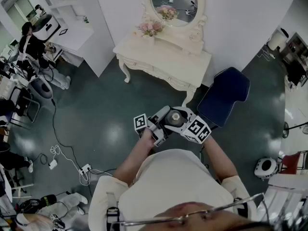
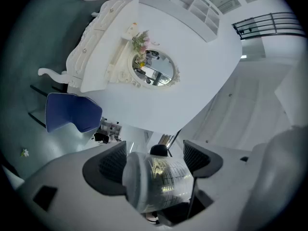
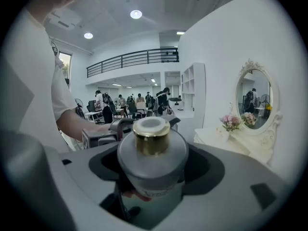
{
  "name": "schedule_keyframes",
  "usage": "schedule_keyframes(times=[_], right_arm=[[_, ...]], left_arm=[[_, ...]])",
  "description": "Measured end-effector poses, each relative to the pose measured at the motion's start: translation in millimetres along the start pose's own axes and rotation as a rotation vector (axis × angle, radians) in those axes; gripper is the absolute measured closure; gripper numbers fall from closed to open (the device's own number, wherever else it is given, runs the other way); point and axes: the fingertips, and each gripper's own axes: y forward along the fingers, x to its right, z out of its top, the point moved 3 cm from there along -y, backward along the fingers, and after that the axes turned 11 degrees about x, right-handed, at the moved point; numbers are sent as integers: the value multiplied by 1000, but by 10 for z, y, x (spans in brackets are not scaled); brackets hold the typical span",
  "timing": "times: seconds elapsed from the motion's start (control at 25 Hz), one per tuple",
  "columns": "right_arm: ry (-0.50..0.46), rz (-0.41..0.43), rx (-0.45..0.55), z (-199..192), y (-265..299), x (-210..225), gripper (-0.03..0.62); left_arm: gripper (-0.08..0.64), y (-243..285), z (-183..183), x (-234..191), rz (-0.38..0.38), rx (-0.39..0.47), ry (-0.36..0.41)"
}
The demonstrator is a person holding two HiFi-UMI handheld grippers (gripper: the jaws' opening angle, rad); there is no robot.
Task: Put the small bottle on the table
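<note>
The small bottle [image 1: 174, 115] is a frosted grey one with a gold cap. It hangs upright in front of my chest, between both grippers. My right gripper [image 1: 183, 119] is shut on its body; in the right gripper view the bottle [image 3: 152, 158] fills the space between the jaws of this gripper [image 3: 153, 165]. My left gripper [image 1: 163, 121] stands open round the same bottle [image 2: 161, 182], which lies crosswise between that gripper's [image 2: 155, 160] jaws. The white dressing table [image 1: 163, 57] is ahead, a step away.
An oval mirror [image 1: 177, 4] and pink flowers [image 1: 151, 28] stand at the table's back. A blue chair [image 1: 224, 95] sits at its right end. Cables and a power strip [image 1: 84, 170] lie on the dark floor to the left. A person [image 1: 26, 42] works far left.
</note>
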Motion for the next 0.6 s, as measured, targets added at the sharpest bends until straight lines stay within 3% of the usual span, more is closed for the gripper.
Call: schedule_keyframes(times=[0.6], right_arm=[[4,4,-12,30,148,-100,244]], left_arm=[[201,-139,80,82,-3,9,-12]])
